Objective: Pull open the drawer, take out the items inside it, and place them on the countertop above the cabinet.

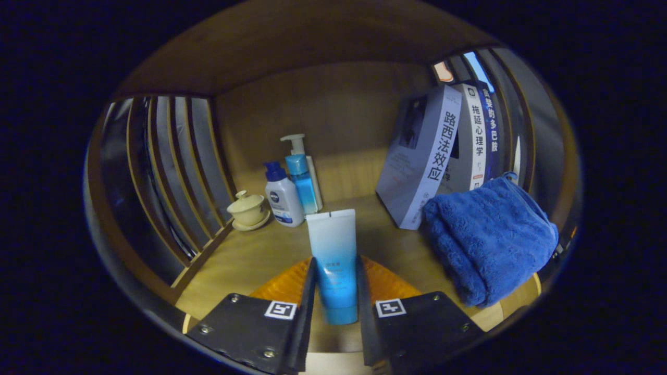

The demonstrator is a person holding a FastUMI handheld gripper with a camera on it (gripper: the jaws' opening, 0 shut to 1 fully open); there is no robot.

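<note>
My gripper (335,281) is shut on a white-and-blue tube (333,255), both fingers pressing its lower half. The tube points forward, its flat white end toward the back of a wooden countertop (255,260) inside a shelf nook. Under the fingers shows an orange rounded thing (284,284), partly hidden. Whether the tube rests on the wood or hangs just above it, I cannot tell.
A folded blue towel (487,239) lies right of the fingers. Behind it several books (427,161) lean against the slatted right wall. At the back left stand a blue pump bottle (301,177), a white bottle with a blue cap (283,197) and a lidded cream cup on a saucer (248,210).
</note>
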